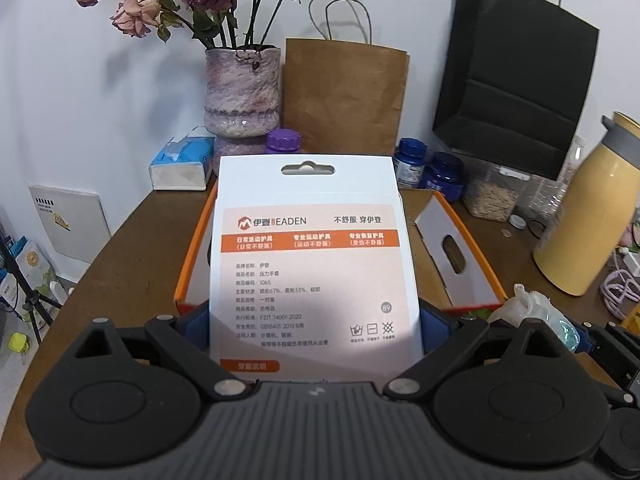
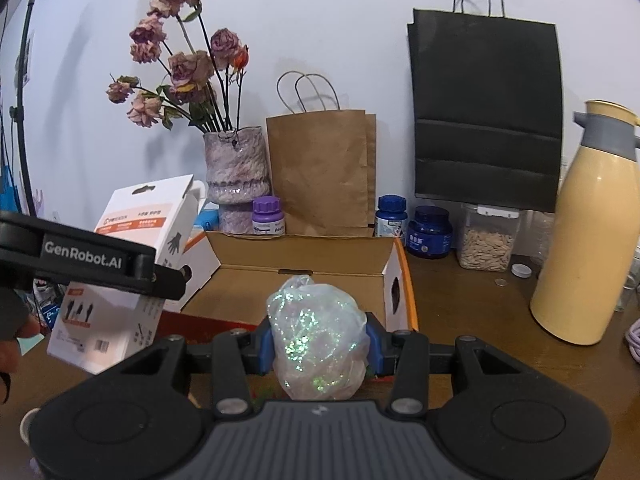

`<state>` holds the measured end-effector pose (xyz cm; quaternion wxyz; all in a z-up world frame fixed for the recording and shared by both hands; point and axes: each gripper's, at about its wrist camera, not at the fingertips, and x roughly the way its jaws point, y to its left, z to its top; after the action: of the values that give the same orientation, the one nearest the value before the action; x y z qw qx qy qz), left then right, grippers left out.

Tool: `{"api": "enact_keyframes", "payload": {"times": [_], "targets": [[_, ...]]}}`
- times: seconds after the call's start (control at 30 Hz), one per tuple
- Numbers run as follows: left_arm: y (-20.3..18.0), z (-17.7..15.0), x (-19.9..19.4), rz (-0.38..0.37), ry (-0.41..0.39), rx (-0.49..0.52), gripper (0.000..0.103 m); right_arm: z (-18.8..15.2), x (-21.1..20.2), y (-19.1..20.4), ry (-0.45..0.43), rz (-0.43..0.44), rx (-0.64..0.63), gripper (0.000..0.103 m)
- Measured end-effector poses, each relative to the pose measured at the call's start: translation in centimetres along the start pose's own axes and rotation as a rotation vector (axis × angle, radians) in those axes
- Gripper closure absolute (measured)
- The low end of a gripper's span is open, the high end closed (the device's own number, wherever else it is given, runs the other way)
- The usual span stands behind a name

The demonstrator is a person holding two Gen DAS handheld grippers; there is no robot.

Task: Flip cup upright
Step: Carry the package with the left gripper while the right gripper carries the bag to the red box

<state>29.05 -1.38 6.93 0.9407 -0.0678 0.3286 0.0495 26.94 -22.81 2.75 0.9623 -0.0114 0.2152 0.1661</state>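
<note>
Left gripper (image 1: 316, 340) clamps a white box (image 1: 312, 264); right gripper (image 2: 319, 350) clamps a plastic bundle (image 2: 318, 336); an open carton (image 2: 304, 276) sits ahead.

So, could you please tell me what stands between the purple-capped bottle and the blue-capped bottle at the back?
In both views, the brown paper bag stands between the purple-capped bottle and the blue-capped bottle.

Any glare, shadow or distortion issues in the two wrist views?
Left wrist: a shadow band crosses the lower part of the white box; the table edge bows from the fisheye. Right wrist: the plastic bag throws iridescent green glints; the black bag bulges with lens curvature. Both: dark corner vignetting.
</note>
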Motion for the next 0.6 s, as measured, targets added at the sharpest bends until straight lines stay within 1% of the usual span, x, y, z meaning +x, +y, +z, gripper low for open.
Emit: {"api": "enact_keyframes", "payload": {"times": [0.23, 0.4, 0.6], "targets": [[0.4, 1.9, 2.5, 0.024, 0.007, 0.010, 0.005, 1.7, 3.3, 0.8, 0.018, 0.001, -0.026, 0.061], [1.0, 3.5, 4.3, 0.040, 0.003, -0.008, 0.005, 3.1, 5.6, 1.5, 0.029, -0.008, -0.057, 0.061], [0.9, 5.2, 6.6, 0.074, -0.006, -0.013, 0.005, 5.2, 9.0, 1.7, 0.059, -0.005, -0.048, 0.061]]}}
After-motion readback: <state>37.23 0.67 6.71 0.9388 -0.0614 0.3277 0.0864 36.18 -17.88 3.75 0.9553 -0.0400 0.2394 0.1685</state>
